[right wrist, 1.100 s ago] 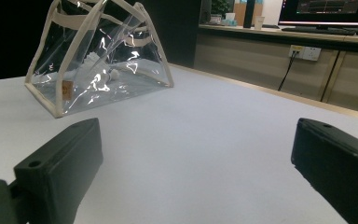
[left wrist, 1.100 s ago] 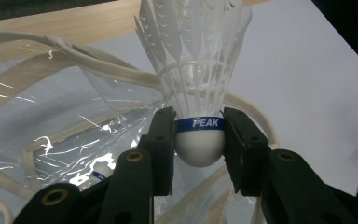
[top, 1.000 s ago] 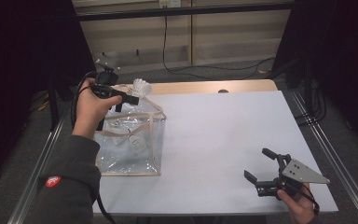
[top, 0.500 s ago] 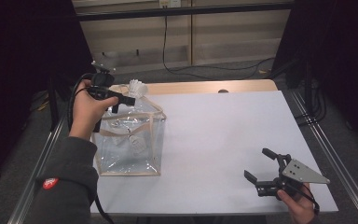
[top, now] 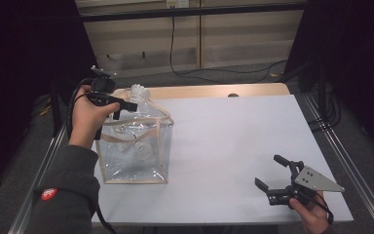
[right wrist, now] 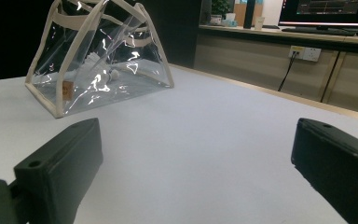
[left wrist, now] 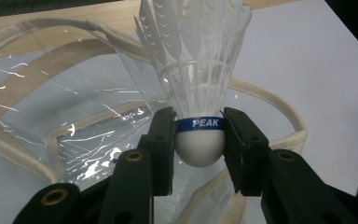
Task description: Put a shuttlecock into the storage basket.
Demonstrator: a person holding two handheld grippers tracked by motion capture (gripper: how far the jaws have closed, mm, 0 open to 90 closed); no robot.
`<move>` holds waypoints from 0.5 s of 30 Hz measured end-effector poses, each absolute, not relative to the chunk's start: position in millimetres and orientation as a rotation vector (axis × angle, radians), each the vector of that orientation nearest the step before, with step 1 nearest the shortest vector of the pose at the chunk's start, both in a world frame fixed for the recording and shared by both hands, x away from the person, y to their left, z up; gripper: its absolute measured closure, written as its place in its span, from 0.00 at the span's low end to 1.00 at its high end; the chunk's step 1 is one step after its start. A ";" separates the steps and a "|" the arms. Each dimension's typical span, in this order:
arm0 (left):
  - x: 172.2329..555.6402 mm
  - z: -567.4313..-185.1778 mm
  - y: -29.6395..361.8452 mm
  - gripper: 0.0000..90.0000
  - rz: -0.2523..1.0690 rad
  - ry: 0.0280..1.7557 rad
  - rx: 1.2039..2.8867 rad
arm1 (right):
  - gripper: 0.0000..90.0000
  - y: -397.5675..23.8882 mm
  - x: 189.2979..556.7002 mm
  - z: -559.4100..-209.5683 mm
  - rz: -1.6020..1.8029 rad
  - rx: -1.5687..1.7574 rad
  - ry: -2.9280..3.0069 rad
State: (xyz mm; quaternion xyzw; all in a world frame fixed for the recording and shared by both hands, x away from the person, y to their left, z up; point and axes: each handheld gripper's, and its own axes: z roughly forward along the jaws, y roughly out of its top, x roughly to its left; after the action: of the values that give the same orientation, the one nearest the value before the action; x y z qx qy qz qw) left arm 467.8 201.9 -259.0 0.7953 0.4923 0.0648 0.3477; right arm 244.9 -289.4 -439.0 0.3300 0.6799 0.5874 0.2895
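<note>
Jaws of the left gripper [left wrist: 199,140] pinch the rounded cork base of a white feathered shuttlecock with a blue band [left wrist: 196,79], feathers fanning upward, right above the open mouth of a clear plastic bag with beige fabric trim [top: 135,146] at the table's left side. Left hand [top: 85,119] is raised, forearm reaching up from below. Right gripper [top: 278,176] sits low near the front right corner of the white table [top: 233,136], jaws wide apart, nothing between. Another shuttlecock inside the bag [top: 142,151] is blurred by glare
</note>
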 end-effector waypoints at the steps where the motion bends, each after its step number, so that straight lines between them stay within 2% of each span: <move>1: 468.0 -259.1 202.6 0.73 0.167 1.274 2.067 | 0.02 -289.4 244.9 -439.0 1.567 0.881 1.814; 15: 467.7 -259.6 207.1 0.73 0.163 1.285 2.061 | 0.02 -289.6 244.9 -438.9 1.567 0.880 1.814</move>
State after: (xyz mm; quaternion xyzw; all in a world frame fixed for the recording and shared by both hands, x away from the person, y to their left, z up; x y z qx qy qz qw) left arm 467.7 207.1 -259.6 0.7942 0.4952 0.0627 0.3466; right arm 244.9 -289.6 -438.9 0.3298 0.6798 0.5874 0.2899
